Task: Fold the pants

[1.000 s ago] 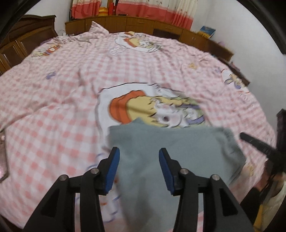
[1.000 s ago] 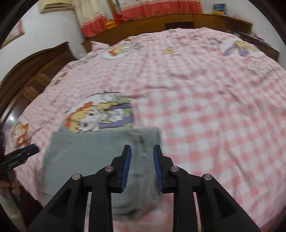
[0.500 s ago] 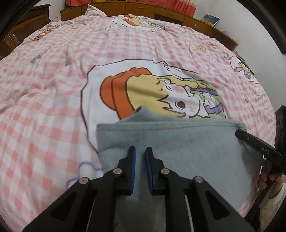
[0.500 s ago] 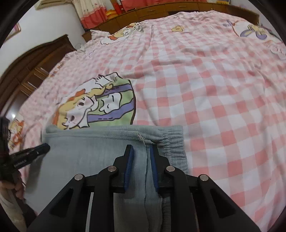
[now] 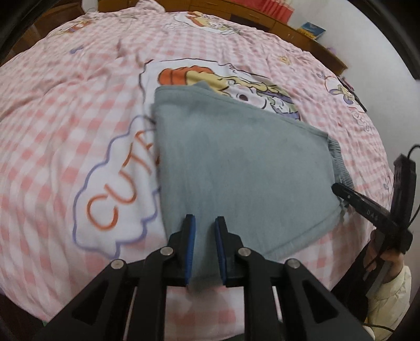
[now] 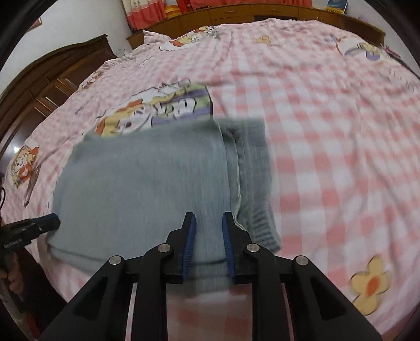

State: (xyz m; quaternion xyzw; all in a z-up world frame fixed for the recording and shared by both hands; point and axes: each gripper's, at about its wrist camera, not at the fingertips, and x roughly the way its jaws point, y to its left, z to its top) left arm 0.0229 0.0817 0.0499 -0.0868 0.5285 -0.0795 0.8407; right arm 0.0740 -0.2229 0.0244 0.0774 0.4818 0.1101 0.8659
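A: Where were the pants point(image 5: 236, 168) lying?

B: They lay folded into a compact grey block on the bed point(image 5: 65, 118), over its pink checked cover. Their far edge overlapped the cartoon print point(image 5: 225, 78), and the word "CUTE" point(image 5: 118, 188) sat just beside their left edge. The gathered waistband point(image 6: 256, 178) showed along the right side of the pants in the right wrist view.

A: What about the left hand-held gripper point(image 5: 204, 230)?

B: It sat at the near edge of the pants. Its blue pads point(image 5: 189, 244) were a narrow gap apart, with grey cloth seen between them. Whether the pads actually pinched that cloth or merely hovered over it could not be told; the picture was blurred there.

A: And the right hand-held gripper point(image 6: 209, 228)?

B: It was much the same, at the near edge of the pants, just left of the waistband. Its pads point(image 6: 227, 241) stood slightly apart with grey fabric between them, and again a grip could not be confirmed.

A: Was anything else near the pants?

B: A wooden headboard point(image 6: 52, 86) stood on the far left side, well apart from the pants, and red curtains point(image 6: 147, 13) hung beyond the bed. A yellow flower print point(image 6: 370, 280) lay on the cover to the right of the pants.
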